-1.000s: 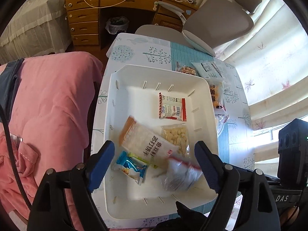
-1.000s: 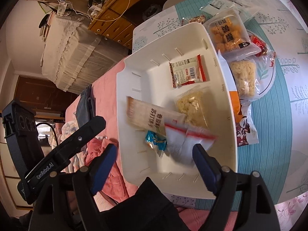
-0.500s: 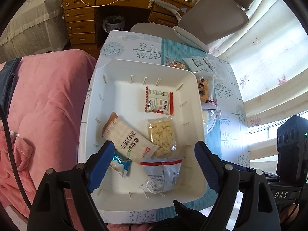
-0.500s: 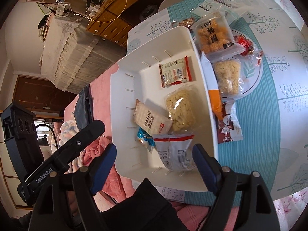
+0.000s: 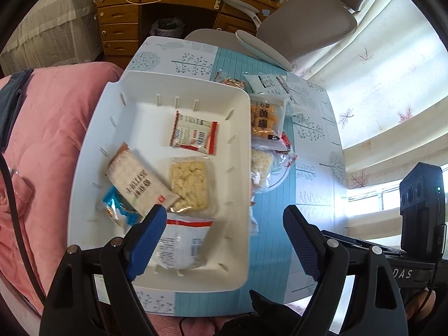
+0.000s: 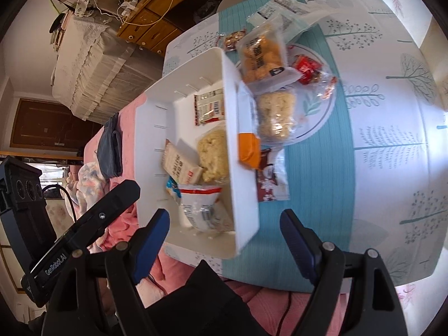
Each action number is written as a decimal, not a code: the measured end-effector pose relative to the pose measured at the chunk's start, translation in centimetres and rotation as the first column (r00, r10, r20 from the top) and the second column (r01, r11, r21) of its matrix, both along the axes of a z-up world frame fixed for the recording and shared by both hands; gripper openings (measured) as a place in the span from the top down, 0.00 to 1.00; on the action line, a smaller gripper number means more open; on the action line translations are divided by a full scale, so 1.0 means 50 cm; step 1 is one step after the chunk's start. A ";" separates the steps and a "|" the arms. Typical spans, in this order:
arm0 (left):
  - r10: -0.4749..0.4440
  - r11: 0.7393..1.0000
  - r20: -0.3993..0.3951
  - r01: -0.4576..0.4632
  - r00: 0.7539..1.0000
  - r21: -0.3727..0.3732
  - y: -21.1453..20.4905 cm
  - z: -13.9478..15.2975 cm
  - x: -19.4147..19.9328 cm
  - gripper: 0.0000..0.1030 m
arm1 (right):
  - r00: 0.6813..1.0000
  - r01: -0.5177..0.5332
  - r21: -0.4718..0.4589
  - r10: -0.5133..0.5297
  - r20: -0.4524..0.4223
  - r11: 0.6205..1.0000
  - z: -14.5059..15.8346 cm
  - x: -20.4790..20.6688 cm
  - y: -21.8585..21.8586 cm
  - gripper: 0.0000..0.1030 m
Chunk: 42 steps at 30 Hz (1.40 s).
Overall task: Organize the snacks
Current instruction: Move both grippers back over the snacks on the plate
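Observation:
A white bin [image 5: 92, 151] [image 6: 243, 184] sits on the table and holds several snack packs: a red-edged pack [image 5: 194, 133], a clear pack of pale puffs [image 5: 191, 187], a long cracker pack [image 5: 138, 179], a blue pack [image 5: 117, 208] and a white pack with a red strip [image 5: 182, 245] [image 6: 203, 210]. Beside the bin a plate [image 6: 322, 112] bears an orange-puff pack [image 6: 261, 56], a pale-puff pack [image 6: 277, 114] and red candies [image 6: 306, 68]. My left gripper [image 5: 221, 238] is open and empty above the bin's near right corner. My right gripper [image 6: 225, 239] is open and empty over the bin's near edge.
An orange pack [image 6: 247, 151] and a brown-and-white pack [image 6: 270, 179] lie against the bin's outer wall. A nut bar [image 5: 229, 81] and a pale blue pack [image 5: 270, 84] lie at the table's far end. A grey chair [image 5: 305, 25] stands beyond. A pink quilt [image 5: 42, 128] lies left.
Both grippers have shifted right, away from over the bin's middle toward the plate side. The white red-strip pack has settled flat at the bin's near end.

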<state>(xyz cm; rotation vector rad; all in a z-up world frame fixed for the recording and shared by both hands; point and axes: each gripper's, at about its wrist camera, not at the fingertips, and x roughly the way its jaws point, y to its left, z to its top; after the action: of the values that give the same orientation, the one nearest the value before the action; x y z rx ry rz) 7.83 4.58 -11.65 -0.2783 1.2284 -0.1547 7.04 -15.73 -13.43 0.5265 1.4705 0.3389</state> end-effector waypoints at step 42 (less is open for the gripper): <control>-0.090 0.994 -0.313 0.107 0.945 0.037 -0.234 -0.061 0.438 0.18 | 0.935 -0.184 -0.165 0.224 0.276 0.969 -0.100 0.237 -0.212 0.21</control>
<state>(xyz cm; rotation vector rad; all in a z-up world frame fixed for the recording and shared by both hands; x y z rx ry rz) 29.72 -7.14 -14.69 -0.1989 1.5592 -0.1680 18.91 -26.34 -18.45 0.2008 1.2504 0.4565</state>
